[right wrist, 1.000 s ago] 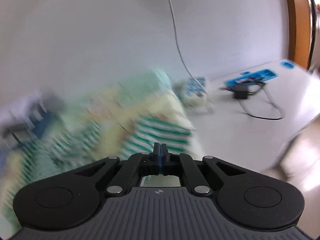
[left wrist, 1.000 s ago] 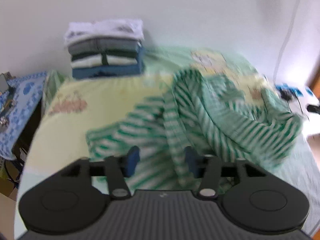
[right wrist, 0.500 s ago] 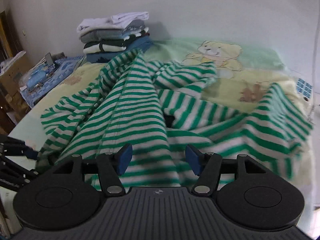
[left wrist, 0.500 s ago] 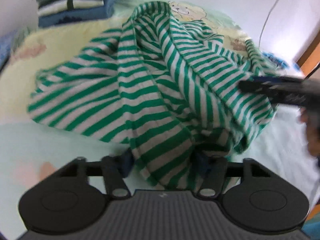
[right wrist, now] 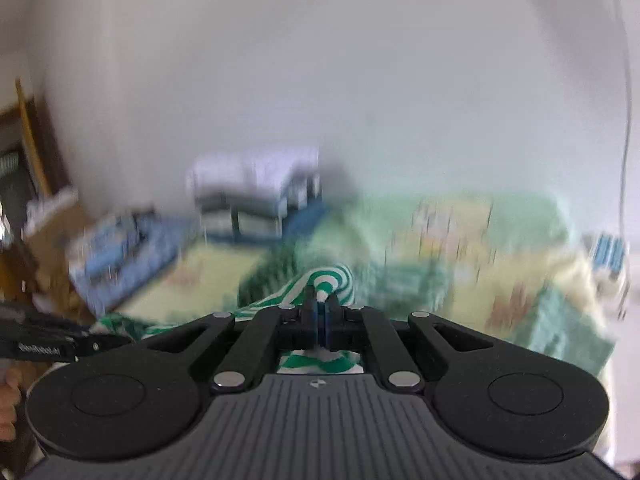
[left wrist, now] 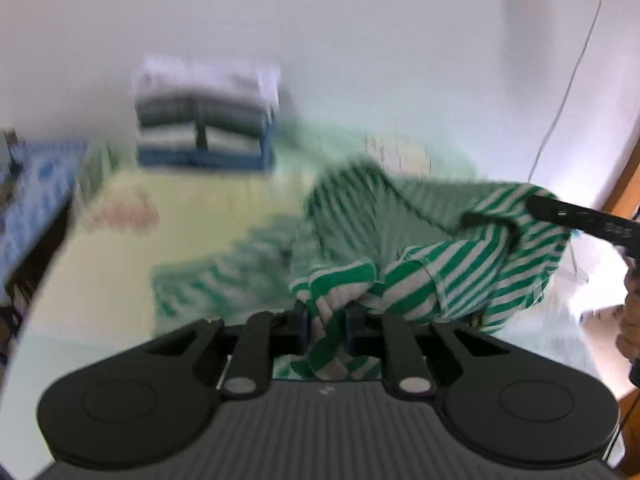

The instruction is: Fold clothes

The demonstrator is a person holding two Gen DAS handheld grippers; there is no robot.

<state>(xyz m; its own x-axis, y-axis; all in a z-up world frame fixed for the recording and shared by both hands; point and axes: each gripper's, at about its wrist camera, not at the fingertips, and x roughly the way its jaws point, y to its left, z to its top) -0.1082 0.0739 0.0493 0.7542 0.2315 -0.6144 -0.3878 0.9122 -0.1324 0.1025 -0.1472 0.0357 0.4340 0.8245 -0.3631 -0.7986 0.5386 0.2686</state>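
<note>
holding the striped shirt [left wrist: 440, 276] up off the middle of the bed [left wrist: 112, 280], both grippers have cloth between the pads: the left gripper [left wrist: 326, 326] is closing on a bunched fold, the right gripper [right wrist: 320, 320] is clenched on another edge. a stack of folded clothes [left wrist: 206, 124] stands at the far edge near the wall. this shirt looks not yet folded, only picked up.

Left gripper [left wrist: 326, 326]: closing on a fold of striped shirt [left wrist: 432, 276]
Shirt: bunched, lifted off bed [left wrist: 120, 280], near right edge
Right gripper [left wrist: 532, 202]: pinching shirt's far end
Stack [left wrist: 206, 120]: folded clothes, bed's far left corner
Picture: blurred
</note>
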